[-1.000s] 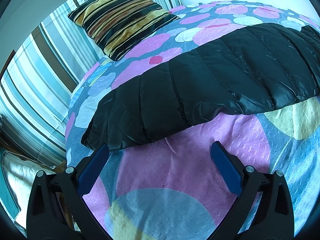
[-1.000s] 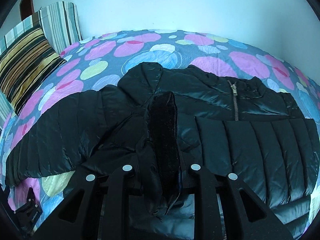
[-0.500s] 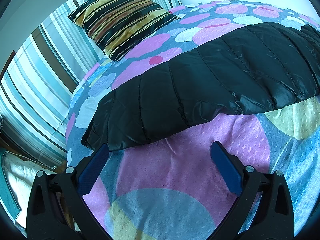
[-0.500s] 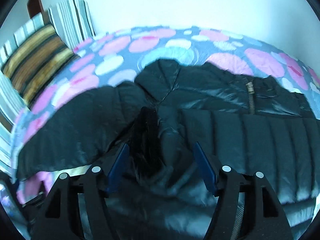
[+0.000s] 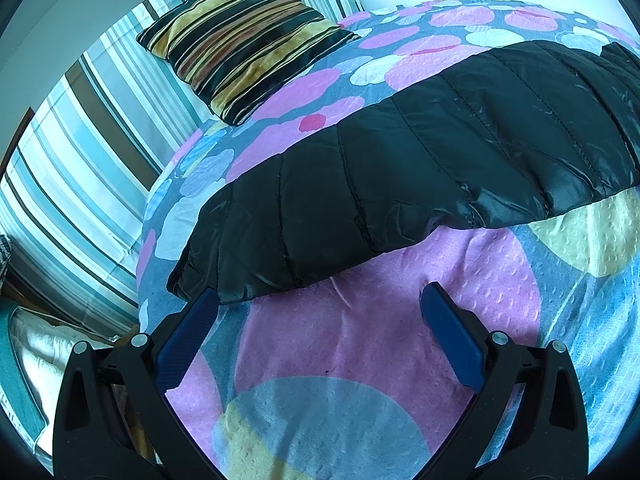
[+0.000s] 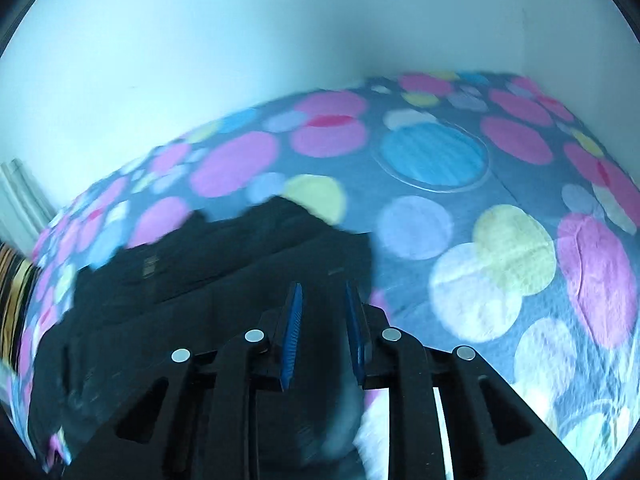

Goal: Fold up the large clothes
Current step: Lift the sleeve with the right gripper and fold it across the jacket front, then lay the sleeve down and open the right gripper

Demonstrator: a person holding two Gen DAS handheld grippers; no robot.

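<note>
The black quilted jacket [image 5: 420, 152] is spread on the bed [image 5: 380, 360], over a bedspread printed with coloured circles. In the left wrist view one long quilted panel, taken to be a sleeve, is laid out flat toward the left, with its end just beyond the left tool [image 5: 320, 300]. That tool is held with its blue pads wide apart and nothing between them, low over bare bedspread just near of the panel's edge. A striped pillow [image 5: 244, 44] is seen at the far left, well apart from the garment.

The right wrist view is blurred. There the jacket [image 6: 192, 300] is seen as a dark mass at the left and near side, and the right tool [image 6: 322, 304] is aimed past its right edge toward open bedspread. Its pads are drawn close, with a narrow gap left between them; whether cloth is caught in that gap cannot be told.

The task is judged to be at an early stage. The left panel is not yet folded in, and no compact folded shape is visible. Folding that panel across the body and doubling the garment over are still left to be done.
</note>
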